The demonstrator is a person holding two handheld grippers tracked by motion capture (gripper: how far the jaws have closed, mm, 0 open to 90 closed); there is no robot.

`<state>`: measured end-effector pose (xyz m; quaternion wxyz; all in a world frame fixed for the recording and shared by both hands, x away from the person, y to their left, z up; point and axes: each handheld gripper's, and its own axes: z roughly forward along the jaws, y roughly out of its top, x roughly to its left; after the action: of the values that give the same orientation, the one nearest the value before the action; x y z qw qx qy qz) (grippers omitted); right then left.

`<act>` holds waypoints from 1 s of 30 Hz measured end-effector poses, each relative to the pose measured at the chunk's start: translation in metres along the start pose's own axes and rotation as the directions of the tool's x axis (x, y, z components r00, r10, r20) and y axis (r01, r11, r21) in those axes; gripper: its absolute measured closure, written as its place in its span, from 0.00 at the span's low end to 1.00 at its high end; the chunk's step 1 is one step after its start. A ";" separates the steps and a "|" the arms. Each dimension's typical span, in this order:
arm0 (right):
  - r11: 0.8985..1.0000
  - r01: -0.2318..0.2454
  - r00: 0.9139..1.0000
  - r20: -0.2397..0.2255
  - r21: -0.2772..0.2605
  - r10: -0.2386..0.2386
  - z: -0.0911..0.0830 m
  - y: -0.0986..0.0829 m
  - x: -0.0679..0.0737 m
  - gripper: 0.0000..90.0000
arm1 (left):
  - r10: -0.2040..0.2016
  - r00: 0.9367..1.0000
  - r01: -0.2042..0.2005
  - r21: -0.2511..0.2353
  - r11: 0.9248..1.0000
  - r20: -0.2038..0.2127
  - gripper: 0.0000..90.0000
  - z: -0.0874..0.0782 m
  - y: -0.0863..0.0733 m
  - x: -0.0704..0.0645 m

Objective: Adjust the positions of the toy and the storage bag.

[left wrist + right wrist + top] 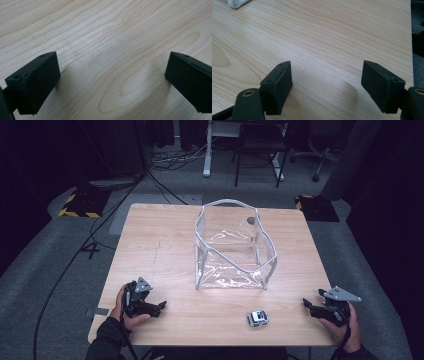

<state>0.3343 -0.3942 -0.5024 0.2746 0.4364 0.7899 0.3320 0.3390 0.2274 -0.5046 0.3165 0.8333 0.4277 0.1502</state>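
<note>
The left gripper [161,307] rests low over the desk [165,235], a pale wood-grain top with long wavy lines and rounded corners. Its two matte black, blocky jaws stand wide apart with nothing between them, only bare grain under them in the left gripper view. The right gripper [306,304] sits at the desk's near right edge, its jaws likewise spread wide and holding nothing; a grey three-cornered plate tops each tool.

Between the two grippers, nearer the right one and well apart from both, a small toy car [258,318] lies on the wood, boxy, white and grey with dark windows. Beyond the car, farther from both grippers, stands a clear plastic bag [235,247], a soft-sided box of glossy, wrinkled film with pale grey piping along its edges and an open, sagging top rim. In the right gripper view a white rounded corner [237,3] shows far ahead to the left of the jaws.
</note>
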 end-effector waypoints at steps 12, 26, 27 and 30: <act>1.000 -0.012 0.998 -0.065 0.006 0.012 0.000 0.000 -0.002 0.27 | 0.005 1.000 -0.005 -0.004 1.000 -0.004 0.00 0.000 0.000 0.000; 0.999 0.045 0.968 -0.246 0.014 -0.040 0.005 0.003 -0.002 0.27 | 0.004 1.000 -0.004 -0.003 1.000 -0.003 0.00 0.000 0.001 0.001; 0.999 0.051 0.965 -0.256 0.011 -0.047 0.005 0.004 -0.001 0.27 | 0.004 1.000 -0.004 -0.003 1.000 -0.003 0.00 0.000 0.001 0.001; 0.999 0.053 0.964 -0.260 0.014 -0.047 0.008 0.006 0.002 0.24 | 0.004 1.000 -0.004 -0.002 1.000 -0.002 0.00 0.000 0.001 0.001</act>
<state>0.3420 -0.3873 -0.5029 0.1725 0.3719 0.8332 0.3710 0.3396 0.2277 -0.5042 0.3167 0.8337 0.4261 0.1522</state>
